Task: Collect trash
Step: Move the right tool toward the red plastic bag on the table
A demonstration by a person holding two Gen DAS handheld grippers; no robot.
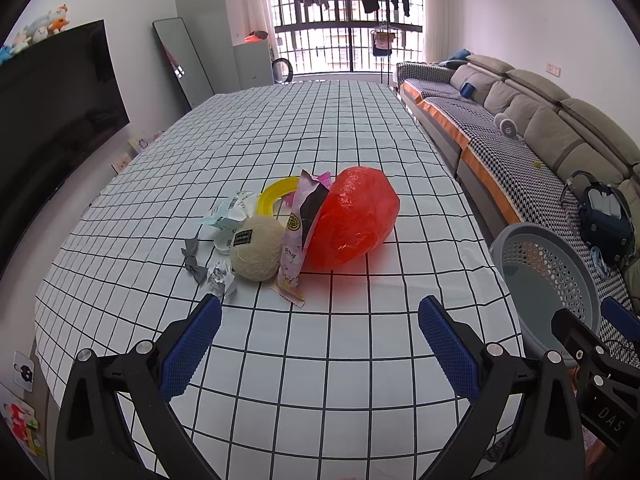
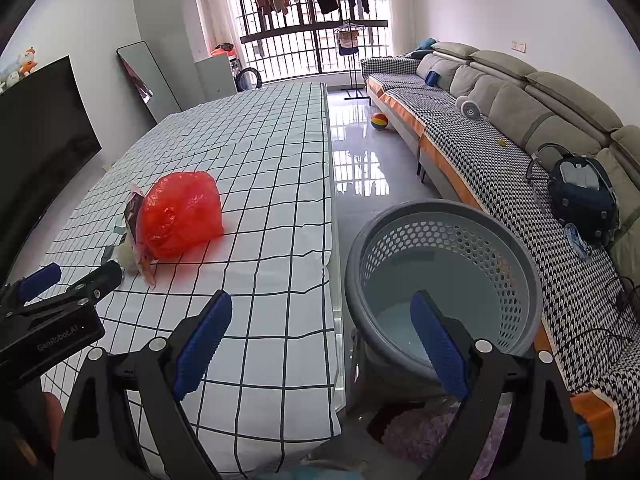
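Left wrist: trash pile dead ahead on the bench (image 1: pixel 360 360).
Your left gripper (image 1: pixel 320 320) is nearer the crumpled paper (image 1: pixel 221 278); both grippers spread wide, empty; right gripper (image 2: pixel 322 314) over basket (image 2: pixel 516 248).

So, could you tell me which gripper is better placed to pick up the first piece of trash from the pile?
Left. The left gripper is open and faces the trash pile on the table. The right gripper, also open, sits over the table edge beside the basket.
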